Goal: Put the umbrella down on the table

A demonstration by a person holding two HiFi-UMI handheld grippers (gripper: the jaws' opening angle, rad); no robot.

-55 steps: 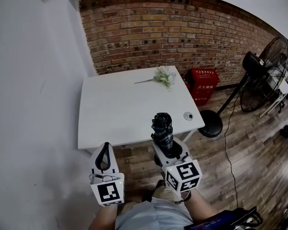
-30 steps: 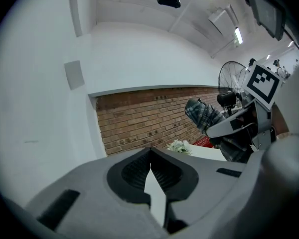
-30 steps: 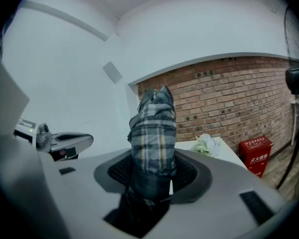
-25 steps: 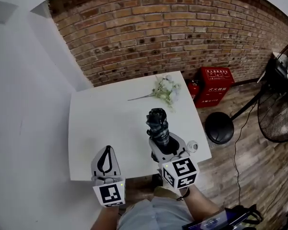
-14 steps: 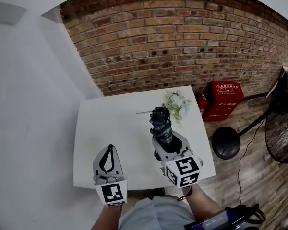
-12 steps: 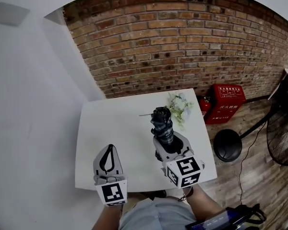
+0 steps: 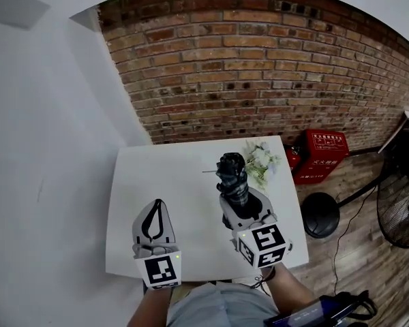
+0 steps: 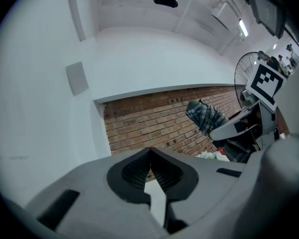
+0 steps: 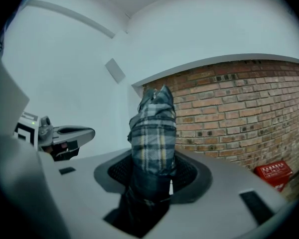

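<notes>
Not down yet — folded plaid umbrella (image 7: 232, 177) clamped in right gripper (image 7: 238, 203), held in air over table (image 7: 140, 182), near front-right corner. Left gripper (image 7: 155, 218) clenched, empty. To do — lower, lay flat, let go.

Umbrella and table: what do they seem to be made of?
Umbrella: woven fabric, matte, probably polyester; the plaid pattern and soft folds show it. Table: smooth white top, matte, possibly laminate or painted board; no grain shows.
</notes>
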